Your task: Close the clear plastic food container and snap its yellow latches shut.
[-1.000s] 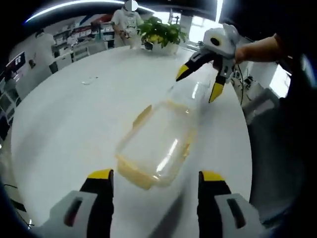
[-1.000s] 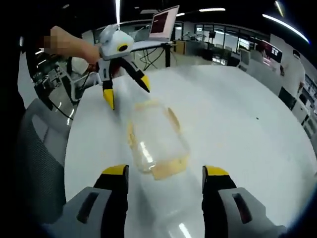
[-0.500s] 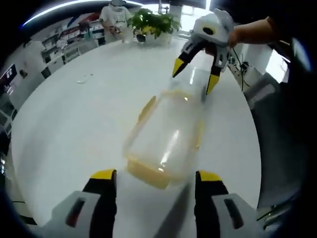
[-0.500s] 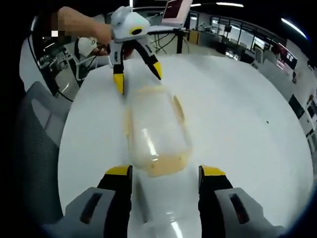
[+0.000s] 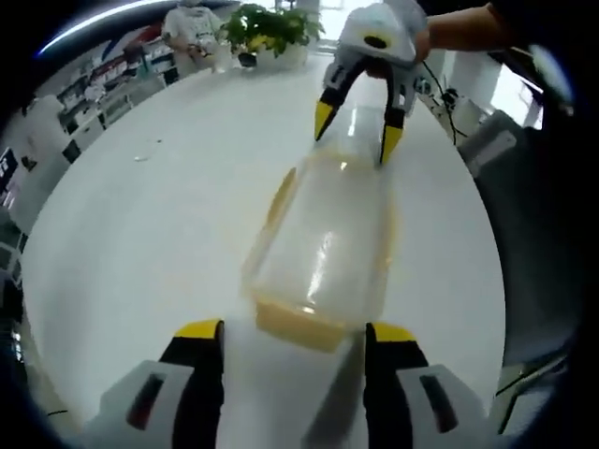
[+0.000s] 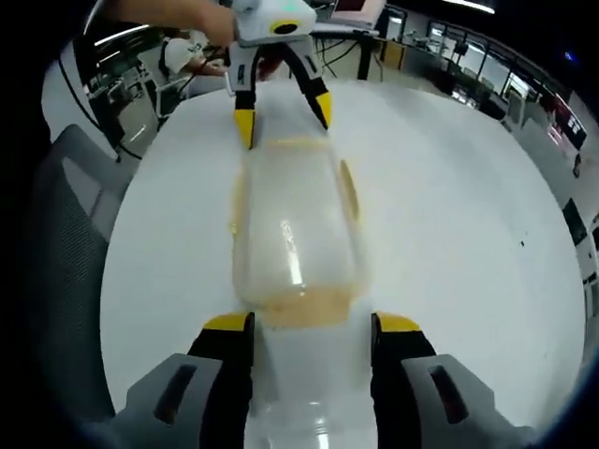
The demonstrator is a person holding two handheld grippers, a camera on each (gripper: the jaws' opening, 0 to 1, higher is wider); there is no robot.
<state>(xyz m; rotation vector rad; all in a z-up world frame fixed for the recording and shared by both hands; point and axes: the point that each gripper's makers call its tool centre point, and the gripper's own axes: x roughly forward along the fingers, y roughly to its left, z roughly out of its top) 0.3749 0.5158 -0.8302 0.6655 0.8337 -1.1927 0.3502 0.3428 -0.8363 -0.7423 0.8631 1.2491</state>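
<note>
A clear plastic container (image 5: 323, 248) with yellow latches lies lengthwise on the white table (image 5: 140, 215). One side latch (image 5: 280, 198) sticks outward. My left gripper (image 5: 296, 332) is open, and its yellow tips flank the container's near end latch (image 5: 299, 325). At the far end, my right gripper (image 5: 356, 133) is open and straddles the container's other end. In the right gripper view the container (image 6: 295, 224) runs away from my right gripper (image 6: 314, 324), with the left gripper (image 6: 284, 119) open over its far end. A side latch (image 6: 349, 187) flares out there.
The round table's edge (image 5: 468, 234) curves close beside the container, with a grey chair (image 6: 65, 215) just past it. A potted plant (image 5: 267, 23) and a person (image 5: 192, 23) are at the table's far side. A laptop (image 6: 360, 9) stands behind the left gripper.
Both grippers have closed in on the container from opposite ends. Their open tips now flank its two ends, and the container lies lined up straight between them.
</note>
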